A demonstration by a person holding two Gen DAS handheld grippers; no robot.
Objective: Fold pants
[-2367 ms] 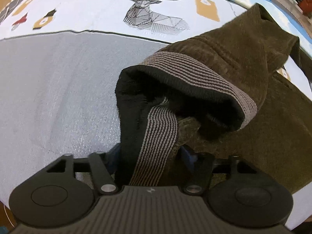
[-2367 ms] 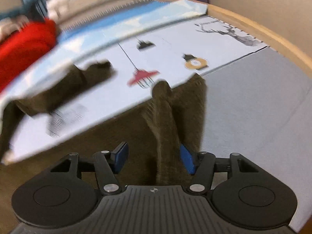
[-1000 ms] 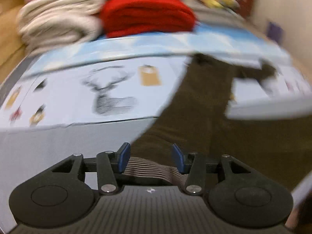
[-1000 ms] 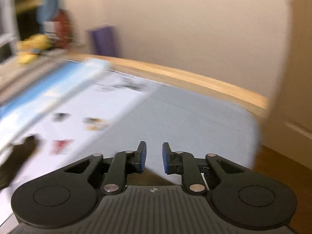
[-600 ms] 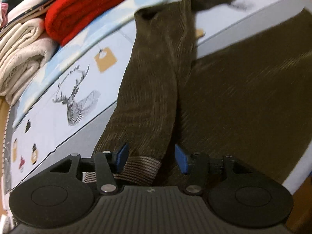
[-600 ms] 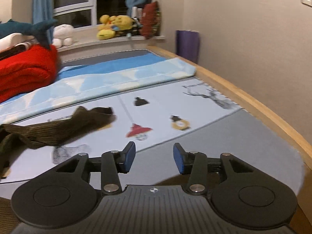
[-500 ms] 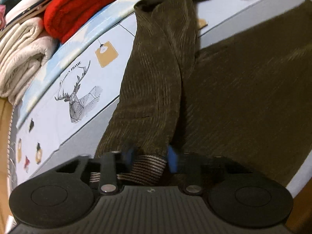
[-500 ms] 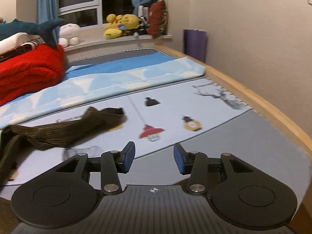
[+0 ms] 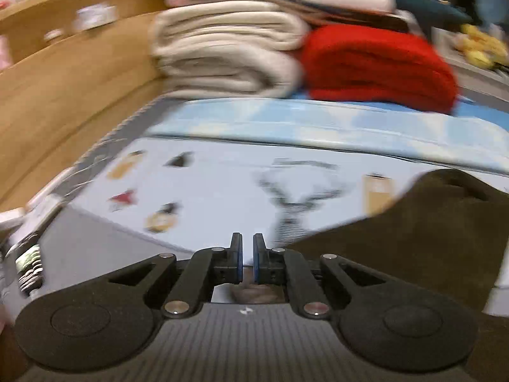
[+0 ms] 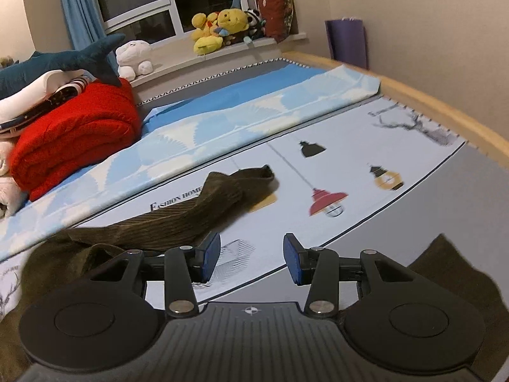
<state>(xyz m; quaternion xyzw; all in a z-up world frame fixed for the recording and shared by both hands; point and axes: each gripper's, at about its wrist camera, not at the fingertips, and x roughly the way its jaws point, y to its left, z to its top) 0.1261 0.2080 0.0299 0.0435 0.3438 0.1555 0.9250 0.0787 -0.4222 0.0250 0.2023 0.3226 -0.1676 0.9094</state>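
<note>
the brown corduroy pants lie spread on the bed, one leg stretched across the printed sheet. soft, limp, fairly thick cloth that should drape and bunch; best taken at the waistband or a cuff. the sheet reads "fashion home". left gripper is closed, whether on cloth i cannot tell; right gripper stands half open, empty.

We are seeing dark olive corduroy pants lying rumpled on the bed, one leg stretching across the printed sheet.
</note>
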